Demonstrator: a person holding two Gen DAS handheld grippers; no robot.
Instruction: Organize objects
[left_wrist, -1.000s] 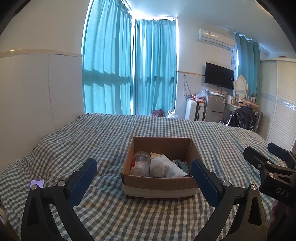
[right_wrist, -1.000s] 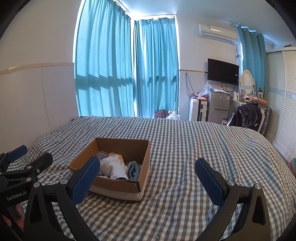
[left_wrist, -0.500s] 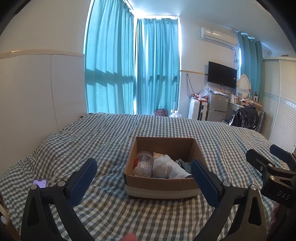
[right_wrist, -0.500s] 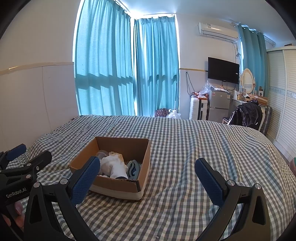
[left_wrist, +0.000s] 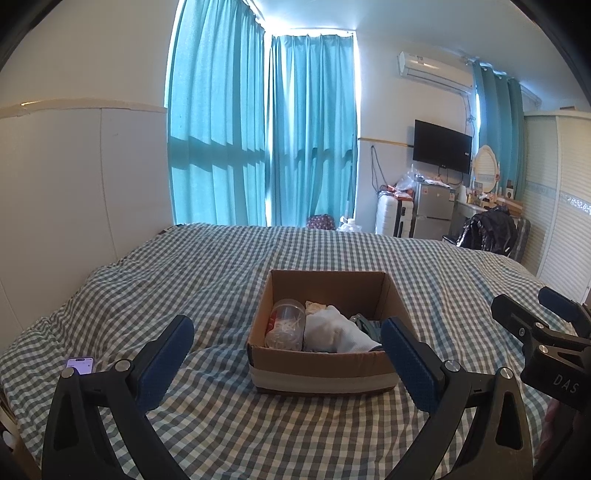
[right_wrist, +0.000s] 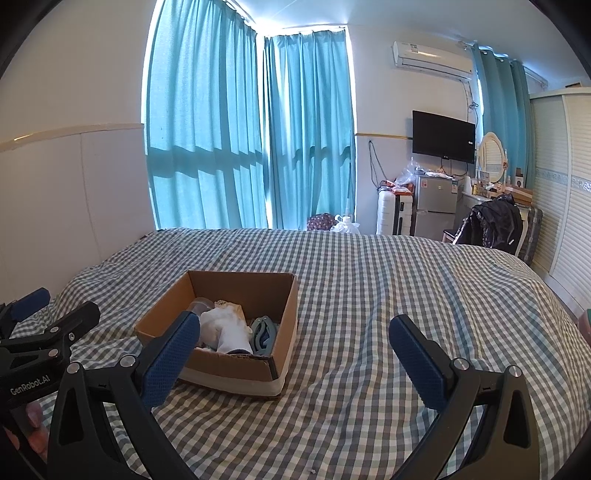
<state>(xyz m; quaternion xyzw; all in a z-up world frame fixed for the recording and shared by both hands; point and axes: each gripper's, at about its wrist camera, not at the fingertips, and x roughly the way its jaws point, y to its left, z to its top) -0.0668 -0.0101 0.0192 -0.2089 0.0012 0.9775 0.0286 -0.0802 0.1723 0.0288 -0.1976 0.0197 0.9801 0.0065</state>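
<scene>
The brown cardboard box (left_wrist: 325, 354) sits on the soft checked bed cover (left_wrist: 207, 280), holding a clear plastic jar (left_wrist: 285, 325) and white cloth (left_wrist: 334, 330). Both the left tongs (left_wrist: 286, 362) and right tongs (right_wrist: 293, 360) are wide apart and hold nothing. A push on the box rim could tip it on the soft bed.

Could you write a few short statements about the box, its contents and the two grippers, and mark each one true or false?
1. The cardboard box sits on the checked bedspread. True.
2. The left gripper is shut on the clear plastic jar. False: its fingers are spread wide and hold nothing; the jar lies inside the box.
3. A white cloth lies in the box beside the jar. True.
4. The phone lies inside the box. False: it lies on the bedspread, left of the box.
5. The right gripper is open and empty. True.
</scene>
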